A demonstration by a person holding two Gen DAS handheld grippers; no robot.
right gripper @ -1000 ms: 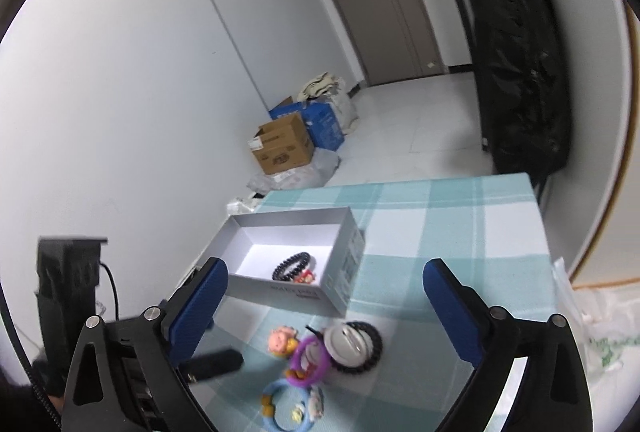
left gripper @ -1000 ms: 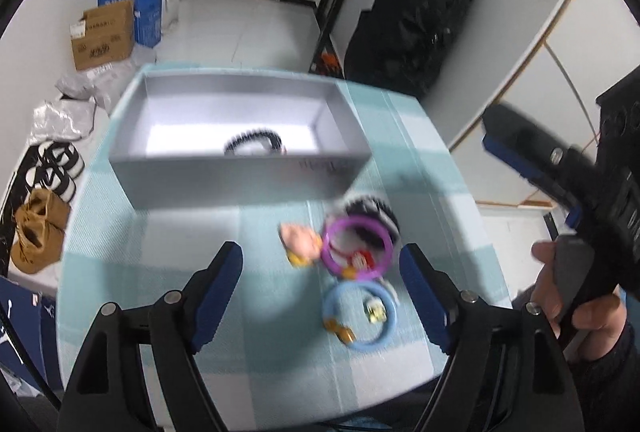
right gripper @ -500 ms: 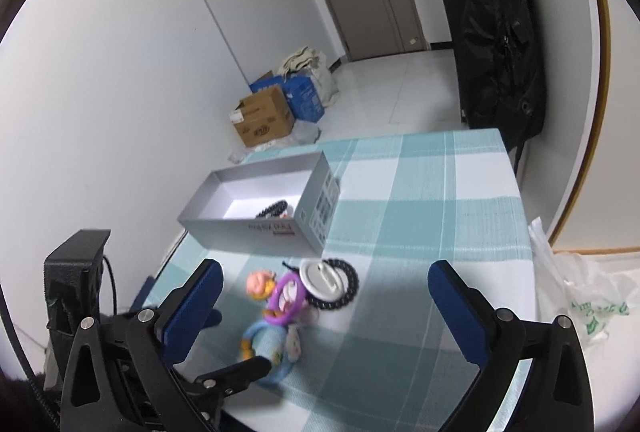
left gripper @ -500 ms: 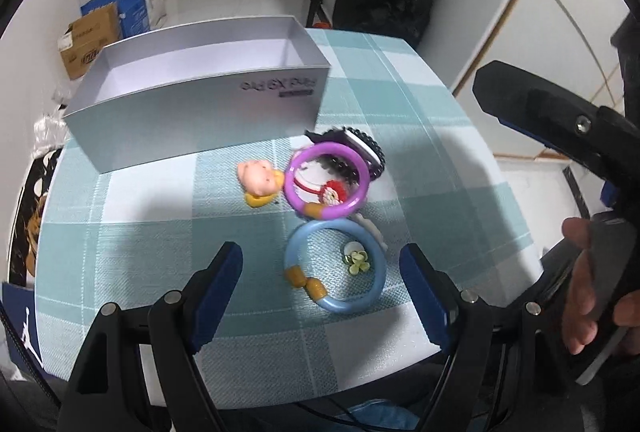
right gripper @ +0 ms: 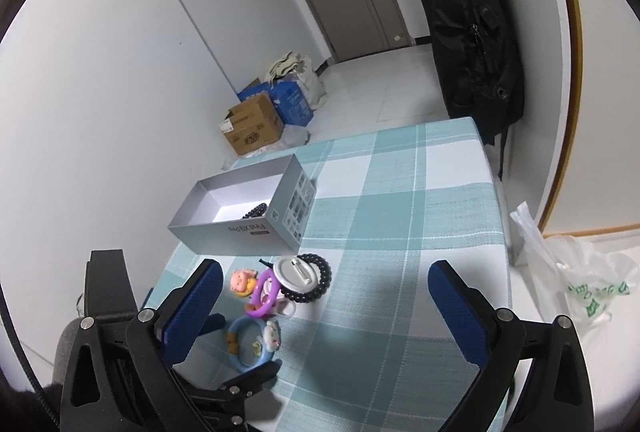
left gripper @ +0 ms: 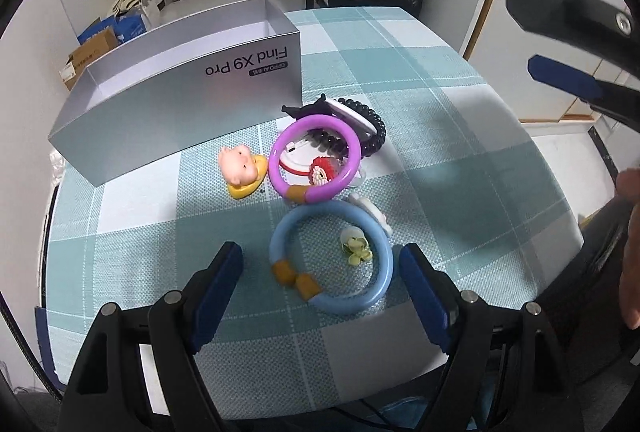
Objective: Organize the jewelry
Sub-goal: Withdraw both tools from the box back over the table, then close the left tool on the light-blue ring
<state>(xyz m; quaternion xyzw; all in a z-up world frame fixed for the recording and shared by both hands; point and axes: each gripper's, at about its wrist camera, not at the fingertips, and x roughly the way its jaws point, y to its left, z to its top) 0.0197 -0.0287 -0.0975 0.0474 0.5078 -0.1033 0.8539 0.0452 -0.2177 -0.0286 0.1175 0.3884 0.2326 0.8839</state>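
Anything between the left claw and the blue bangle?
Nothing visible. The left claw is open, its fingers either side of the blue bangle, which lies flat on the tablecloth. The purple bangle sits just beyond it.

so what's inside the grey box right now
A black bead bracelet lies in the grey box, at its near wall. That wall hides part of it and the floor beside it.

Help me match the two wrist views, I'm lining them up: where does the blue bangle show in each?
Left wrist: the blue bangle lies low at centre, between the open left gripper's fingers.
Right wrist: it sits low and left, beside the right gripper's left finger.
Shared landmark: the silver box, beyond the purple bangle in both.
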